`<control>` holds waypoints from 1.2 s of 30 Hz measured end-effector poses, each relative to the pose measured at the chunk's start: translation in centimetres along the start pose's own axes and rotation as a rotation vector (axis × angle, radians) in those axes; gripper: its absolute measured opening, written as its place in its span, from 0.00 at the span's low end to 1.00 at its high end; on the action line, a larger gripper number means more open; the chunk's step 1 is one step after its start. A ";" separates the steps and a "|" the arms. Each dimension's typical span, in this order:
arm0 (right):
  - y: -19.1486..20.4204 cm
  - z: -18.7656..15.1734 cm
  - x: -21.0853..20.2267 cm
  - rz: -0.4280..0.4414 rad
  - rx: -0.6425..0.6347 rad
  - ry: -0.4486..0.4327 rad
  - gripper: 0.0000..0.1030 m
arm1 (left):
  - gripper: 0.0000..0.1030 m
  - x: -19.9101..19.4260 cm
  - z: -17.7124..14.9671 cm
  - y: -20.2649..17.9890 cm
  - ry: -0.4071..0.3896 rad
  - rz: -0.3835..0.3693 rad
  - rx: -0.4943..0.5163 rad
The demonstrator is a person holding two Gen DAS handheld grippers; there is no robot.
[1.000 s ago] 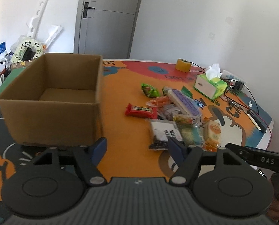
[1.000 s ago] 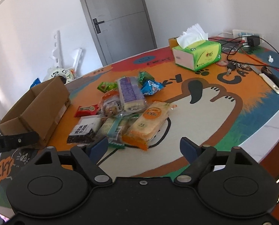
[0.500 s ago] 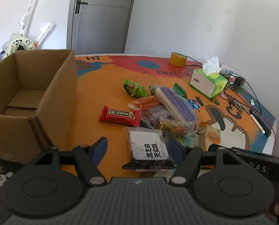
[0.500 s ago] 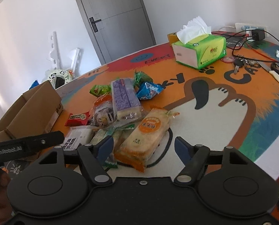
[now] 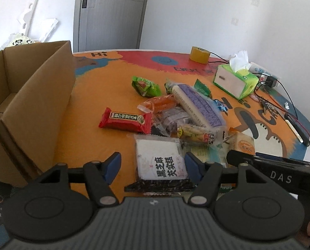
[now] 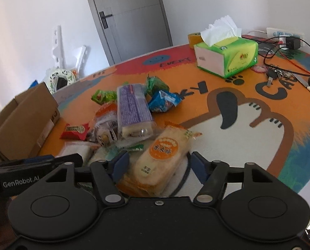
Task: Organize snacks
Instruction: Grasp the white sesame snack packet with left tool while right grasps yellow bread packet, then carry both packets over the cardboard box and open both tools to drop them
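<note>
Step in hand: approach for pickup, nothing yet gripped. The left gripper point(image 5: 152, 165) is spread wide, a white sesame-cake packet point(image 5: 161, 162) lying between its fingers. The right gripper point(image 6: 158, 165) is likewise spread, straddling an orange rice-cracker pack point(image 6: 161, 158). Next: close, lift, carry to the cardboard box point(image 5: 30, 104) at left.
</note>
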State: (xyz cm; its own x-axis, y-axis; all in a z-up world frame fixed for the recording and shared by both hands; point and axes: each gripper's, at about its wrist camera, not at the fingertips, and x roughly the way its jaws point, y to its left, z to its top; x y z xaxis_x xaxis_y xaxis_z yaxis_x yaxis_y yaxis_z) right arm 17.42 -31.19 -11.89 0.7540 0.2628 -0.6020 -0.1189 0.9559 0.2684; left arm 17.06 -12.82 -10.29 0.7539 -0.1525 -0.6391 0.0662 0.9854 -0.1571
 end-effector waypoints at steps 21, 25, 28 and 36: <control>-0.5 -0.1 -1.8 0.026 0.003 -0.025 0.37 | 0.44 -2.8 -0.7 0.3 -0.061 0.012 0.039; 0.2 0.2 -3.0 0.029 -0.008 -0.057 0.37 | 0.44 -4.0 -0.4 0.6 -0.093 0.007 0.035; 0.8 0.6 -3.7 0.035 -0.020 -0.076 0.37 | 0.44 -5.0 -0.1 0.8 -0.118 0.008 0.030; 2.5 1.8 -5.3 0.081 -0.034 -0.133 0.37 | 0.44 -7.8 1.2 1.3 -0.196 0.016 0.022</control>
State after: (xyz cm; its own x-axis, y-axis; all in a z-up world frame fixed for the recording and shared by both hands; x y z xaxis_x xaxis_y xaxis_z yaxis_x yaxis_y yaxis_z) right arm 14.28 -30.39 -6.64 0.8195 0.3217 -0.4743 -0.2030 0.9369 0.2847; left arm 12.03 -10.24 -4.64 0.8677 -0.1210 -0.4821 0.0659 0.9893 -0.1298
